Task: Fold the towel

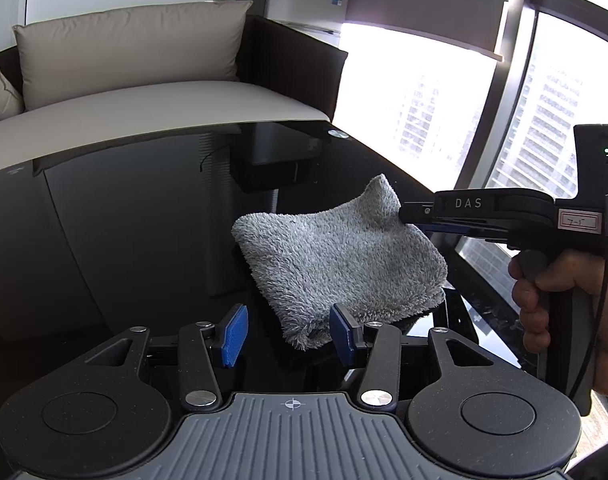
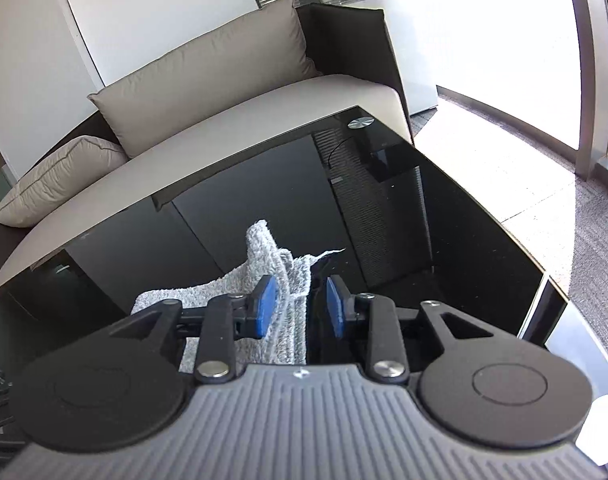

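Right wrist view: towel (image 2: pixel 288 292) hangs loose between right gripper's (image 2: pixel 300 304) parted jaws.

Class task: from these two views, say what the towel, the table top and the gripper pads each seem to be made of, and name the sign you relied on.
Towel: soft grey pile cloth, probably microfibre or terry; its surface is fuzzy and looped, matt.
Table top: likely dark glass, glossy; it mirrors the sofa and window sharply.
Gripper pads: blue, matt, faintly textured, perhaps rubber or foam; the look leaves this open.
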The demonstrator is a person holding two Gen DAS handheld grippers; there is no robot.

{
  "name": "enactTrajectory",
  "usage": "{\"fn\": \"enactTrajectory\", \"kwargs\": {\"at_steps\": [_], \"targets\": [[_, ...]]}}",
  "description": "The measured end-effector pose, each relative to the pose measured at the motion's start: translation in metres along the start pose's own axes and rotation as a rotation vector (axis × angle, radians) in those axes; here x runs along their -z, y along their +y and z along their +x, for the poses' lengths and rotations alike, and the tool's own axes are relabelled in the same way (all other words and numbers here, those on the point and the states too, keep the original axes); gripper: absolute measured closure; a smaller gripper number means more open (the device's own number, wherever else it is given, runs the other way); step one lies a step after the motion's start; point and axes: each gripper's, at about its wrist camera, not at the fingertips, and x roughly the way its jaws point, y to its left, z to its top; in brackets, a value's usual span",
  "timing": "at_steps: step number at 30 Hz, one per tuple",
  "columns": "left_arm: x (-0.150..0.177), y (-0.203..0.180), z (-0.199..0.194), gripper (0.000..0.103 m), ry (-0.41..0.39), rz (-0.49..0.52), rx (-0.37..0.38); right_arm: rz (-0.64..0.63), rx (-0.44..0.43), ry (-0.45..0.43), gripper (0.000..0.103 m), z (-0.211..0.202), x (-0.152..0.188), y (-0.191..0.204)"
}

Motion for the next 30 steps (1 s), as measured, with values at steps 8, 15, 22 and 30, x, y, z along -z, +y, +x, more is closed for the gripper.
{"fn": "enactTrajectory", "kwargs": {"at_steps": [8,15,22,30], "targets": [[0.0,0.0,-0.001,0.059,0.0,-0.002,-0.009,-0.175,0.013,-0.021,0.067,-0.002,0.008,0.02],[0.002,-0.003,0.001,0.058,0.004,0.004,-0.01,-0.258,0.104,0.0,0.067,0.026,0.009,0.024],[0.003,-0.002,0.003,0.046,0.007,-0.011,-0.036,-0.238,0.098,-0.002,0.062,0.028,0.007,0.018],[0.003,0.0,0.0,0.025,-0.021,-0.038,-0.087,-0.221,0.025,-0.014,0.053,0.011,0.007,0.013]]}}
